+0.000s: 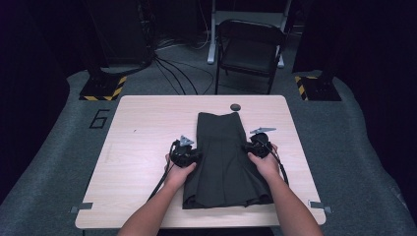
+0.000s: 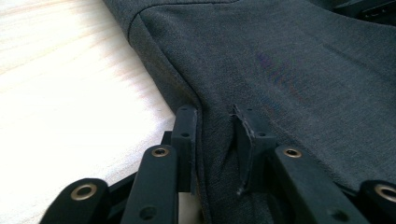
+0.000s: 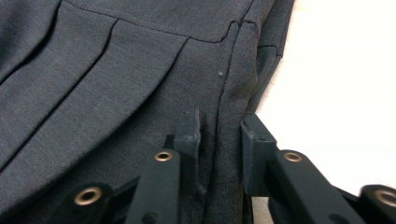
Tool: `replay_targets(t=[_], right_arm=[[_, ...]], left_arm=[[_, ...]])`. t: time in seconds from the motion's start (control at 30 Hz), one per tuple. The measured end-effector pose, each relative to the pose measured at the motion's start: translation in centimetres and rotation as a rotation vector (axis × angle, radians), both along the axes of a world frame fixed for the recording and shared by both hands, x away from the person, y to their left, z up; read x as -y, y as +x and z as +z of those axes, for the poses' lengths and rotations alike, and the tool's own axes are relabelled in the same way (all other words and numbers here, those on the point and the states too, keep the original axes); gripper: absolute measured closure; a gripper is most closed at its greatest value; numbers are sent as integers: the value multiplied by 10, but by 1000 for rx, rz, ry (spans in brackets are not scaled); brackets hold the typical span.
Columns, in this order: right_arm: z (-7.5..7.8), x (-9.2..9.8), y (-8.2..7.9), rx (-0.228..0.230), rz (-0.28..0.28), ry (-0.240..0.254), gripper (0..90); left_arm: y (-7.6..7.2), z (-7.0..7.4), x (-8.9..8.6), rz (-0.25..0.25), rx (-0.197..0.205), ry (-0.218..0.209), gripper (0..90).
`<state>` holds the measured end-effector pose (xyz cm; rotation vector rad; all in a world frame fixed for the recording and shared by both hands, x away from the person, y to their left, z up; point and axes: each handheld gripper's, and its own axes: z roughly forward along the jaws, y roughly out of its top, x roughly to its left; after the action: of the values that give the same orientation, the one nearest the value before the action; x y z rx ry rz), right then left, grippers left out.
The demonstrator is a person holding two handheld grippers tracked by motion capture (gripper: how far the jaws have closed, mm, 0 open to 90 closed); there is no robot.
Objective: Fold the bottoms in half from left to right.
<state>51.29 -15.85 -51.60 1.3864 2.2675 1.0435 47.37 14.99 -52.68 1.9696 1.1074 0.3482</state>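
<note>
The dark grey skirt (image 1: pixel 223 157) lies flat on the tabletop (image 1: pixel 142 147), waistband at the far end, hem toward the person. The left hand-held gripper (image 2: pixel 217 135) pinches a raised fold at the skirt's left side edge. The right hand-held gripper (image 3: pixel 219 135) pinches a fold along the right side seam. Both sit at mid-length of the garment.

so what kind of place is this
Probably a recording studio or lab: a light wooden table on grey floor matting, black-and-yellow hazard-striped stand bases, loose floor cables and a black folding chair.
</note>
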Motion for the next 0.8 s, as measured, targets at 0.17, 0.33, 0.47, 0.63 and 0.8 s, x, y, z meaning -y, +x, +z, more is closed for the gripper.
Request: replay_targets(t=[0.17,0.33,0.47,0.63,0.8], right_arm=[[1,-3,-1,-2,-9,-7,748],[0,-3,-2,12,-14,1,768],[0,-3,-4,-1,-32,17,781],[3,-5,-3,6,-26,-9,797],[11,-6,-5,29,-18,-8,813]], left_arm=[[-1,0,1,15,-6,-12,736],[-1,1,4,27,2,-7,768],[-1,1,4,35,-3,-8,781],[-2,4,7,20,22,46,797],[-2,6,5,28,26,32,807]])
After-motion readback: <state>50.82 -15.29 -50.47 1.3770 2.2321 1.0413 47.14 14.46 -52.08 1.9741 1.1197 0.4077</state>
